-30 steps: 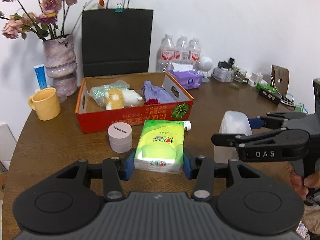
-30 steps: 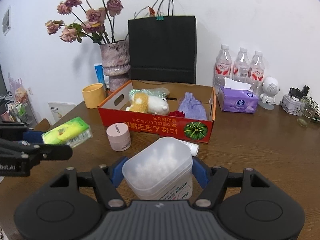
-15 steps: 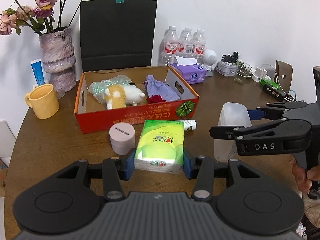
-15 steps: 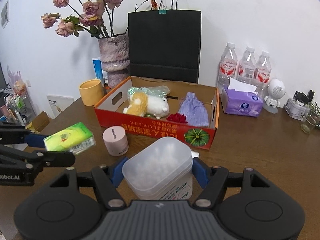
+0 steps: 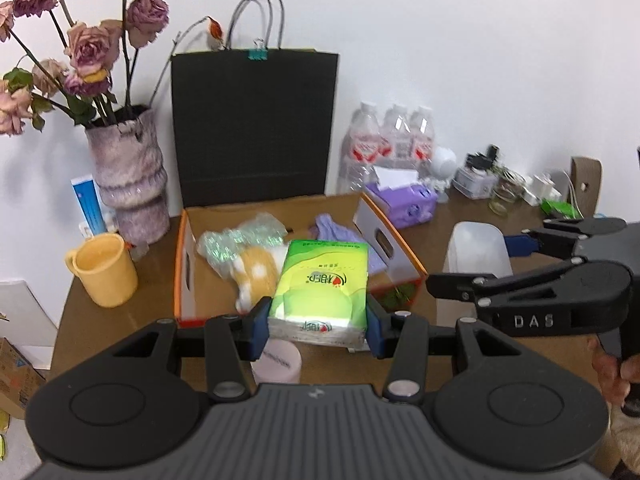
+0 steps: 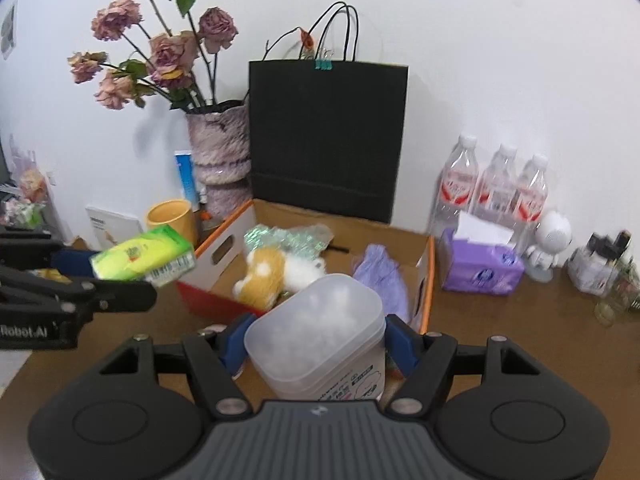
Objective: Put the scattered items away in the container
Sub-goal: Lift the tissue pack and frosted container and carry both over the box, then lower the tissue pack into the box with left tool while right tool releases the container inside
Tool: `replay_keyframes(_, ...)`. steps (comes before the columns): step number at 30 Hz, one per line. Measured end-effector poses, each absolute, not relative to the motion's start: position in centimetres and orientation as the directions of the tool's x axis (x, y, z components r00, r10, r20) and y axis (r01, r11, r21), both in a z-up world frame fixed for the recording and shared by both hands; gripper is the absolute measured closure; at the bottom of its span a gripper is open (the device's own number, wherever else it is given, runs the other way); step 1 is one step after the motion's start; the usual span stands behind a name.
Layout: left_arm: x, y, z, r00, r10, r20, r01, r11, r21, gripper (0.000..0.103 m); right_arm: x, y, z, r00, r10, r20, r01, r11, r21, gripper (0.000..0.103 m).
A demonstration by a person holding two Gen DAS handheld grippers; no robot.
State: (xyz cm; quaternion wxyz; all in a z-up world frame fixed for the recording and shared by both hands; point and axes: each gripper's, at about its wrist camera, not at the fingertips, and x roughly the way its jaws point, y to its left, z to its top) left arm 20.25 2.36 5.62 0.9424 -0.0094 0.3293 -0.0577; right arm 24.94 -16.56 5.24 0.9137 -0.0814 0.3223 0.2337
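My left gripper (image 5: 318, 330) is shut on a green tissue pack (image 5: 320, 286) and holds it in the air just over the near wall of the orange cardboard box (image 5: 182, 272). The pack also shows at the left of the right wrist view (image 6: 144, 258). My right gripper (image 6: 316, 344) is shut on a translucent white tub of cotton (image 6: 318, 332), raised near the box's front right corner (image 6: 426, 292); the tub also shows in the left wrist view (image 5: 478, 252). The box holds a plush toy (image 6: 276, 272), a shiny wrapped packet (image 6: 288, 236) and a purple pouch (image 6: 380, 272). A pink jar (image 5: 278, 362) stands below my left gripper.
Behind the box stand a black paper bag (image 5: 254, 128) and a vase of dried roses (image 5: 130, 176). A yellow mug (image 5: 104, 270) is left of the box. A purple tissue box (image 6: 480, 266), three water bottles (image 6: 496, 188) and small clutter are at the right.
Both grippers have risen and moved forward toward the box with their loads. The tissue pack now hangs over the box's near wall and the pink jar has slipped under my left gripper.
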Motion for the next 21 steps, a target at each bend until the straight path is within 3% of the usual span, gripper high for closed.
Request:
replay_keyframes(13, 28.3, 4.0, 10.4, 0.815, 0.002, -0.58, -0.018, 1.0, -0.023, 0.056, 32.9, -14.6, 7.9, 0.714, 0.318, -0.623, -0.441, 0.896, -0.048, 0.034)
replay_keyframes(21, 32.9, 4.0, 8.0, 0.788, 0.015, -0.616, -0.038, 0.999, -0.023, 0.056, 39.1, -13.1, 6.4, 0.68, 0.313, -0.662, -0.424, 0.906, -0.007, 0.034)
